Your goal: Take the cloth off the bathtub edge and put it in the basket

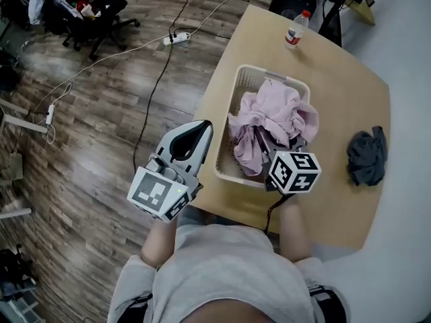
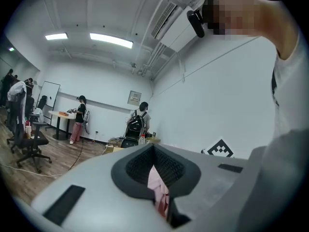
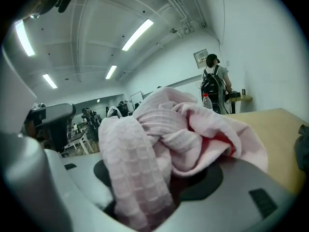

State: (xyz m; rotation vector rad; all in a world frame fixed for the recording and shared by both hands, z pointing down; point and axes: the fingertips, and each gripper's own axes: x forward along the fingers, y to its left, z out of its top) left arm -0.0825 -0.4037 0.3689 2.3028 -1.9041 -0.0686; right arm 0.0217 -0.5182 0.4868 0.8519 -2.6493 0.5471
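Right gripper (image 1: 266,155) fingers are clutching the bunched pink cloth (image 1: 273,116), which is sagging into the basket (image 1: 225,170) straight below; left gripper (image 1: 202,128), fingers pinched together, is idling beside the counter (image 1: 350,93).

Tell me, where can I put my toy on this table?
Bare table lies between the basket and the dark grey cloth, and between the basket and the water bottle. The basket itself is crowded with pink cloth.

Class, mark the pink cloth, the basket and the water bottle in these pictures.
pink cloth (image 1: 275,113): head view, middle of the bundle.
basket (image 1: 250,79): head view, its far wall.
water bottle (image 1: 296,29): head view, its body.
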